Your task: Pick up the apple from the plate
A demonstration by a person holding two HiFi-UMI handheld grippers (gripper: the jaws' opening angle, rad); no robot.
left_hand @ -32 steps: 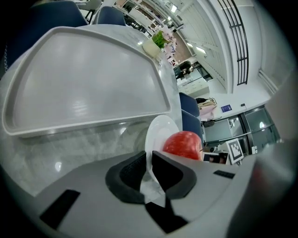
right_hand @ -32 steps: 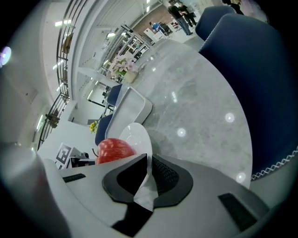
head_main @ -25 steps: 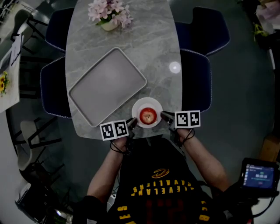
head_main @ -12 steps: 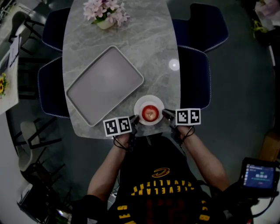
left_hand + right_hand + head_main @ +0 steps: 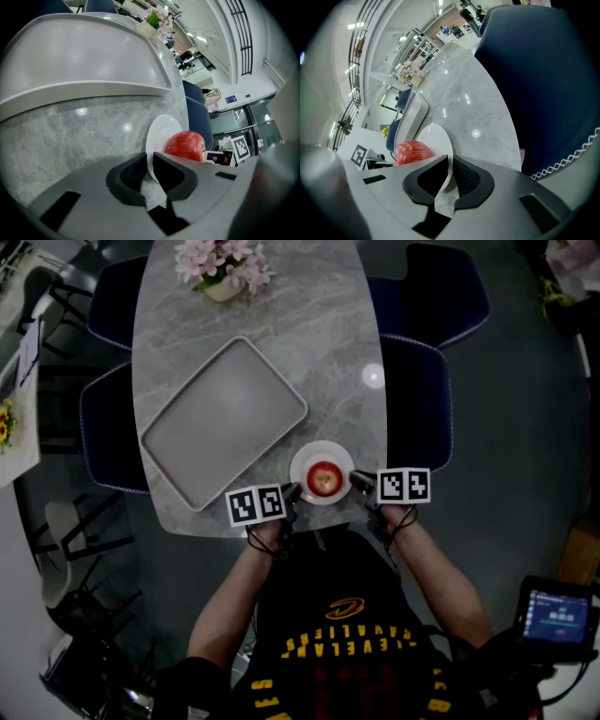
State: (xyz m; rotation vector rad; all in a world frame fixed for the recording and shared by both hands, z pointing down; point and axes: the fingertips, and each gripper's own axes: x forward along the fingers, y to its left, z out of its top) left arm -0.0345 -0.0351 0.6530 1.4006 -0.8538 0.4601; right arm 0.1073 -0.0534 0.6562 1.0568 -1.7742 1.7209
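Two sides of the plate [image 5: 322, 446] are pinched: the left gripper [image 5: 293, 491] is clenched on its left rim, the right gripper [image 5: 354, 482] on its right. The apple [image 5: 322, 478] sits on the plate midway between them, equally near both, by the desk's [image 5: 347, 334] front edge.

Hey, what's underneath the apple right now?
A white plate, which sits on the grey marble table. The apple covers the plate's centre, so that part can't be seen.

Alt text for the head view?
A red apple sits on a small white plate at the near edge of a grey marble table, the left gripper and right gripper at its rim. A grey tray lies farther left.
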